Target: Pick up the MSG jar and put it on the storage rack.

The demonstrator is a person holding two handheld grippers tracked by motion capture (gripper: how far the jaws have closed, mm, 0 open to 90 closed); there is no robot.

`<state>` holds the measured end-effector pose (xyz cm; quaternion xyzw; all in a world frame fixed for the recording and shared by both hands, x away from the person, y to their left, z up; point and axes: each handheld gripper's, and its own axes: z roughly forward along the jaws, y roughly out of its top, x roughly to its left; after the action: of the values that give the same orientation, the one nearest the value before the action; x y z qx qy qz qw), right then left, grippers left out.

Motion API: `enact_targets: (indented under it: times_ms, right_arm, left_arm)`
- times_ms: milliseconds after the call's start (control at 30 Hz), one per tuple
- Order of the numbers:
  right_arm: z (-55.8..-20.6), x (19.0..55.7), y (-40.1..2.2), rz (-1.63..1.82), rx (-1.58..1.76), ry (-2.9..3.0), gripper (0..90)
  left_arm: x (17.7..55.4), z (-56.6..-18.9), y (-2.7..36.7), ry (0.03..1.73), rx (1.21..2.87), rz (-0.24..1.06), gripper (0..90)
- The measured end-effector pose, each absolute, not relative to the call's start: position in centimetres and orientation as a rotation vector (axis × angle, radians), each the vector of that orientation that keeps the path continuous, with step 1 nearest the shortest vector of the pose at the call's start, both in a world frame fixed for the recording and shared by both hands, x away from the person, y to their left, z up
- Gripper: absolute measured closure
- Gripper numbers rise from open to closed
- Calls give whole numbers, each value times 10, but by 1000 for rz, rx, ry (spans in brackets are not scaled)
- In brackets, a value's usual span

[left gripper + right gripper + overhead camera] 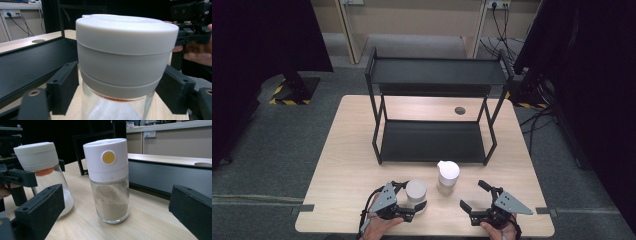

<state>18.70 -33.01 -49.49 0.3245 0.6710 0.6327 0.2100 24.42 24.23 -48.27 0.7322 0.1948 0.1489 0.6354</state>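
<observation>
Grey carpeted floor [272,135], beige wall panels [417,20], perhaps dark curtains [257,35] at both sides.

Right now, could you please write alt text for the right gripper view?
A glass shaker with a white cap and yellow button stands on the wooden table between open black jaws. Left, another hand-held gripper flanks a grey-lidded jar; a black shelf sits behind.
</observation>
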Motion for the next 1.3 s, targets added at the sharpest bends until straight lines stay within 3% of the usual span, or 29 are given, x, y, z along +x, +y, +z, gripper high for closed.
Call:
enact_targets:
  times_ms: [167,1300]
  right_arm:
    - [-495,187,-330,1762,902,1863,6]
    - [-496,187,-331,1769,905,1859,6]
  left_arm:
    - [243,-482,241,431,1682,359,338]
    - [245,-446,244,458,1656,385,350]
